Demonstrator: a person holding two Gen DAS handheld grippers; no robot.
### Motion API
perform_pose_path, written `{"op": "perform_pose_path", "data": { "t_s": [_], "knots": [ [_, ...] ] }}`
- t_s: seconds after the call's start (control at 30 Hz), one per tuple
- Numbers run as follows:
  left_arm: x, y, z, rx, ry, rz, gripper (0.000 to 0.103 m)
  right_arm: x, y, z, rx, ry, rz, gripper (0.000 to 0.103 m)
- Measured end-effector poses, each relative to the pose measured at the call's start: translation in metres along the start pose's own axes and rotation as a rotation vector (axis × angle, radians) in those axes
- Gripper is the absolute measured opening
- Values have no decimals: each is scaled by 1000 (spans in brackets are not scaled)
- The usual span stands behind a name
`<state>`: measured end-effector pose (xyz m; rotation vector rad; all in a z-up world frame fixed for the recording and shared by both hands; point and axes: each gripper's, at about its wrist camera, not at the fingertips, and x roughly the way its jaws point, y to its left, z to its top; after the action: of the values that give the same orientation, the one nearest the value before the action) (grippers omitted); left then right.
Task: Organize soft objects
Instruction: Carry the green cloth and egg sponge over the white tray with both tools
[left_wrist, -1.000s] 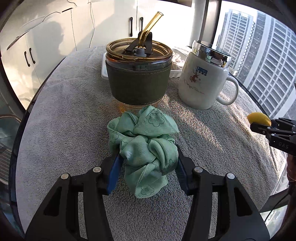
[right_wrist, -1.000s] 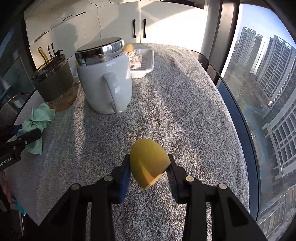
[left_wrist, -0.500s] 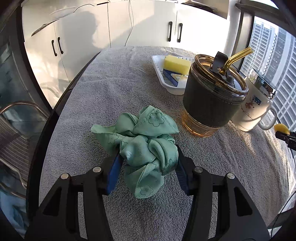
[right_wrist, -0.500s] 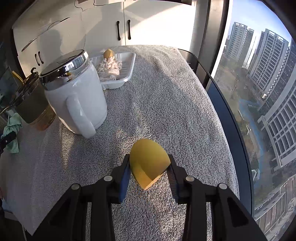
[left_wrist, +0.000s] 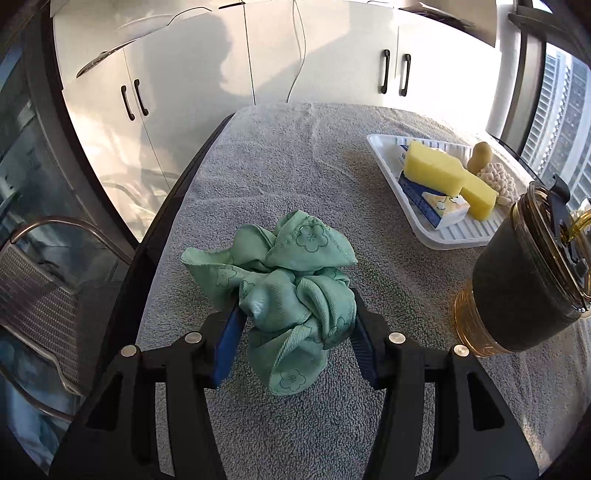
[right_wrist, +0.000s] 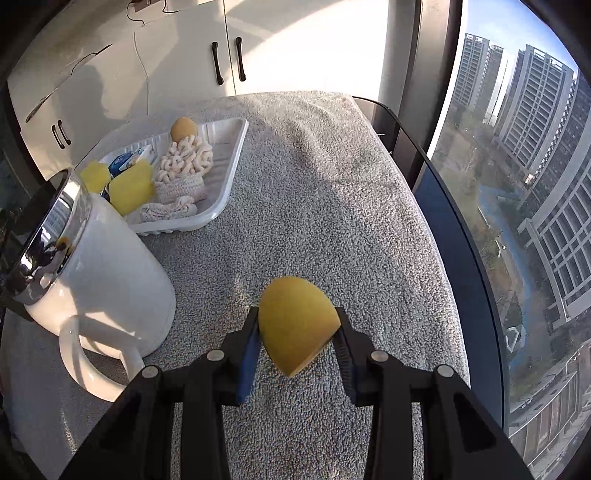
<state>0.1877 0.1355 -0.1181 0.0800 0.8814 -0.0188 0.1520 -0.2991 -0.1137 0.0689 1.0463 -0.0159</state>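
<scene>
My left gripper (left_wrist: 295, 325) is shut on a crumpled green cloth (left_wrist: 288, 280) and holds it above the grey towel-covered table (left_wrist: 280, 166). My right gripper (right_wrist: 295, 339) is shut on a yellow makeup sponge (right_wrist: 295, 321) above the table (right_wrist: 332, 192). A white tray (left_wrist: 454, 236) stands at the far right in the left wrist view, holding yellow sponges (left_wrist: 432, 171), a blue-white packet (left_wrist: 436, 205), a knitted cream item (left_wrist: 498, 181) and a tan sponge (left_wrist: 480, 157). The tray (right_wrist: 229, 184) is at the far left in the right wrist view.
A dark-sleeved glass tumbler (left_wrist: 524, 284) with a straw stands right of the cloth. A white mug (right_wrist: 92, 266) with a chrome lid stands left of the right gripper. White cabinets (left_wrist: 258, 66) are behind the table. A window (right_wrist: 517, 184) borders the right edge. A metal chair (left_wrist: 37, 280) is left.
Both grippers have swung toward the far end with their loads. In the left view the tumbler and mug slid right and the tray came in; in the right view the tray is nearer.
</scene>
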Motion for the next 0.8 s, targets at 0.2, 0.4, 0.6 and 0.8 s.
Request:
{"op": "perform_pose_path", "data": {
  "t_s": [0.2, 0.4, 0.6, 0.8],
  "knots": [
    [26, -2, 39, 21, -6, -25, 51, 22, -4, 40, 4, 2, 13, 40],
    [44, -25, 74, 90, -25, -47, 51, 37, 4, 87, -27, -15, 27, 40],
    [58, -49, 102, 141, -32, -92, 52, 47, 17, 123, -53, -30, 79, 40],
    [70, -71, 115, 171, -7, -185, 52, 58, 42, 142, -118, -20, 130, 40]
  ]
}}
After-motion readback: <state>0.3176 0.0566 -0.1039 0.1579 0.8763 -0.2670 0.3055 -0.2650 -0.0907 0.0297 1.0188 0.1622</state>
